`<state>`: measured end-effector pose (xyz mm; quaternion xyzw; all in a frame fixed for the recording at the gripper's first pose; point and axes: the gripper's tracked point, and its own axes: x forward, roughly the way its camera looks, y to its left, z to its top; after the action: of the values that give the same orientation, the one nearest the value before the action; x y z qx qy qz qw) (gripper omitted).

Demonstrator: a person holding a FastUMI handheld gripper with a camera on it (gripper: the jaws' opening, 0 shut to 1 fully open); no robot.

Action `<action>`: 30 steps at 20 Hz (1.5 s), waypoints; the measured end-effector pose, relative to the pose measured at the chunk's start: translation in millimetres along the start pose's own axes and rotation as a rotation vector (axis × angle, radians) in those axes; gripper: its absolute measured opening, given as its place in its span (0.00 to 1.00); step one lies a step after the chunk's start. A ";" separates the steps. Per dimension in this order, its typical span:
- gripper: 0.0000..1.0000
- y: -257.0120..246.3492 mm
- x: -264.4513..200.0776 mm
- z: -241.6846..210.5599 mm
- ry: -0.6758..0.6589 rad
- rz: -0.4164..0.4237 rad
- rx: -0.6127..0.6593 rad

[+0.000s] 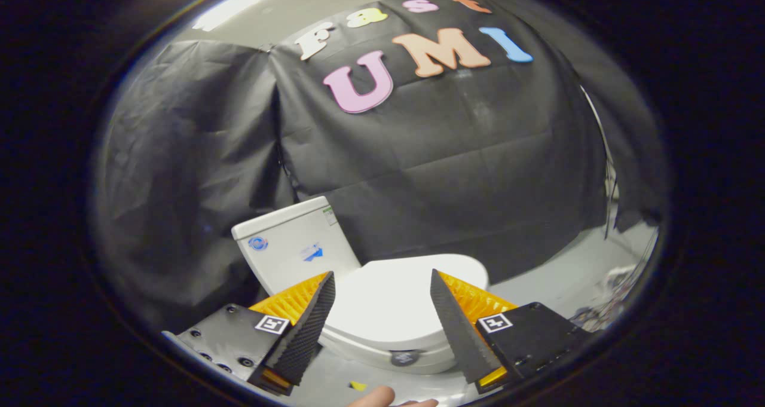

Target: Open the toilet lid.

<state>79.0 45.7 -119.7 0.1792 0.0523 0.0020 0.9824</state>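
A white toilet [382, 323] is seen on a pale grey floor [556, 281], in front of a wall of black cloth [418, 156]. The toilet is used here as the landmark for every place.

The toilet lid [388, 299] is shut. It is laid flat on top of the bowl, and it is smooth and white. Behind the lid, a white tank [296, 245] is stood upright. Two small stickers are stuck on the front of the tank; one is round and one has a blue shape on it. What is printed on them cannot be made out. A small dark round spot [404, 357] is seen low on the side of the bowl, under the rim.

The gripper [382, 278] is held above the toilet. Its two fingers are spread wide apart, and nothing is pinched between them. The lid is seen in the gap between the fingers and a bit beyond them. It cannot be told if the lid is touched by the fingertips. A small square black-and-white marker is stuck on each side of the gripper.

On the floor beside the bowl, a tiny yellow scrap [358, 386] is seen. Close to that scrap, part of a person's fingers [382, 398] can be seen.
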 end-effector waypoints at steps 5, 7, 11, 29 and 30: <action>0.99 7.2 31.1 -53.0 0.015 -0.006 0.190; 0.99 -4.4 31.7 -66.7 0.037 -0.051 0.233; 0.98 -22.1 24.7 -62.4 0.006 -0.101 0.275; 0.95 -53.0 21.3 -148.5 -0.047 -0.257 0.799; 0.95 -53.2 23.5 -154.7 -0.048 -0.254 0.803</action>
<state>85.6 50.9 -284.8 0.5400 0.0478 -0.1439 0.8279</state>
